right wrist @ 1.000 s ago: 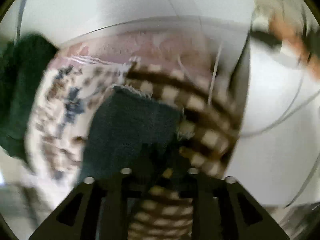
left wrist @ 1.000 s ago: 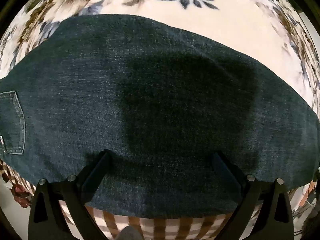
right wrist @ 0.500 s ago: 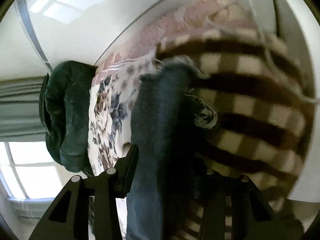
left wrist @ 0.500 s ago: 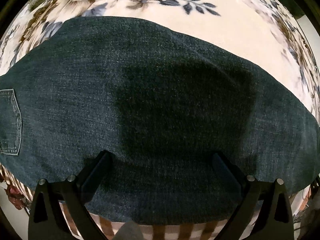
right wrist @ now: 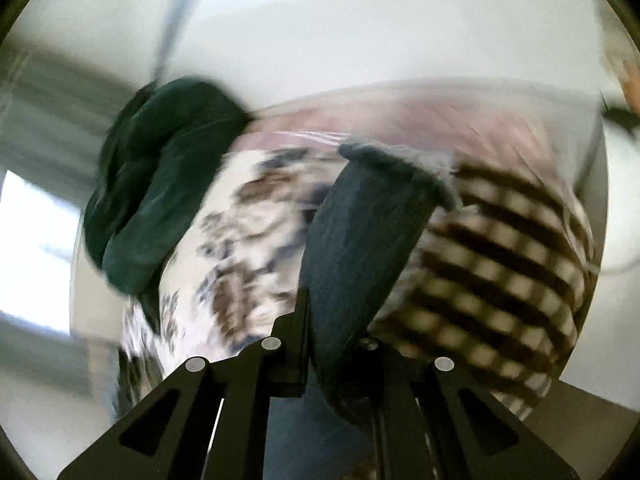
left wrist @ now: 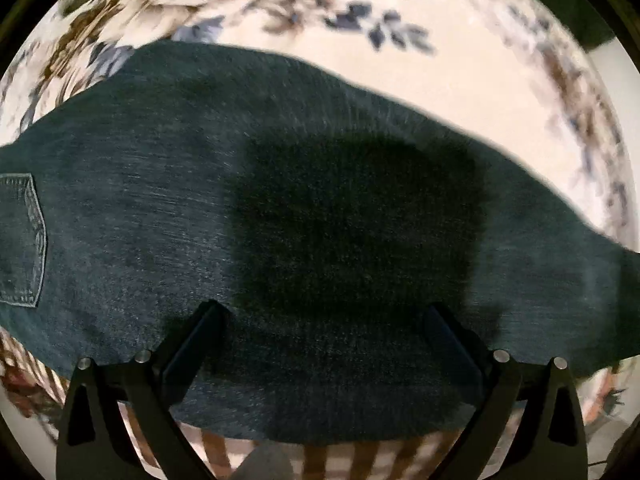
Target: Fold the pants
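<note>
While the dark denim pants [left wrist: 168, 216] lay flat across a floral bedspread [left wrist: 460, 80], a back pocket [left wrist: 22, 240] showed at their left end. The left gripper [left wrist: 324, 344] hovered above them, jaws spread and empty. The right gripper [right wrist: 332, 340] had just been closing its jaws and pinched the frayed leg end [right wrist: 360, 248]. A checked blanket [right wrist: 500, 280] lay right of that leg, a green bundle [right wrist: 160, 200] at far left.

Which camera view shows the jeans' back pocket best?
The left wrist view: the stitched back pocket lies flat at the left edge of the jeans. The right wrist view shows only a blurred leg end with a frayed hem, no pocket.
</note>
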The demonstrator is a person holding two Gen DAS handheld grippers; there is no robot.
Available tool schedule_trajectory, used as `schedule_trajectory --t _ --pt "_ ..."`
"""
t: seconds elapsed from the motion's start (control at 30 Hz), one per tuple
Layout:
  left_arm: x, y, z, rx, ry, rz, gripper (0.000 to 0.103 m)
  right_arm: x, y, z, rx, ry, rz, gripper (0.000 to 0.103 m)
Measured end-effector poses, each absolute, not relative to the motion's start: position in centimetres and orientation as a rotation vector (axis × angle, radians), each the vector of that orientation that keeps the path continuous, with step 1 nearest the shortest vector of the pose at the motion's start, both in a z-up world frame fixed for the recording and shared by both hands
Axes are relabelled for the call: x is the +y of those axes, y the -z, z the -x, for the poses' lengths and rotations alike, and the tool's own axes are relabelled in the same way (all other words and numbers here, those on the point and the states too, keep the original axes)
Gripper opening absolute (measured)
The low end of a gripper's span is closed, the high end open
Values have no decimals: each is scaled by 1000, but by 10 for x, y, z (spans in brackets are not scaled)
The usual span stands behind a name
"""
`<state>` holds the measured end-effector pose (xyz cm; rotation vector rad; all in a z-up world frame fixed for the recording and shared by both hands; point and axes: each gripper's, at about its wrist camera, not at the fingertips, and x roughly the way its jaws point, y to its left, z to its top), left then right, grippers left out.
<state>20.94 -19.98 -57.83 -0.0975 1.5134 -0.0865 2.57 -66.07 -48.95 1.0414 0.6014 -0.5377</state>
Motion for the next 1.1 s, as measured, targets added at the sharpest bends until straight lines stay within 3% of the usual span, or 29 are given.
schedule_trajectory --t 0.13,0.33,0.5,0.67,0.77,0.8,0.87,0.9,1.1 --pt "-165 545 -209 1445 119 181 103 -586 424 -73 612 427 -822 9" --pt "-82 502 -202 1373 93 262 103 -451 394 -133 685 256 -692 9" --pt "-5 483 -193 1352 35 318 103 -339 429 -172 822 142 -617 9" --pt "43 496 -187 1361 -42 358 103 -228 515 -197 1047 65 -487 9" --pt "71 507 -180 1368 -80 388 103 -182 570 -208 1208 16 -420 21" --pt "77 510 -178 1372 -91 397 103 -171 587 -211 1265 -8 -397 35" --pt "84 513 -177 1376 -100 411 103 -148 603 -211 1322 -108 -360 46" --pt "85 514 -178 1379 -98 414 103 -143 600 -207 1313 -153 -370 57" --pt "56 501 -198 1340 -15 371 103 -216 566 -166 1235 -185 -685 64"
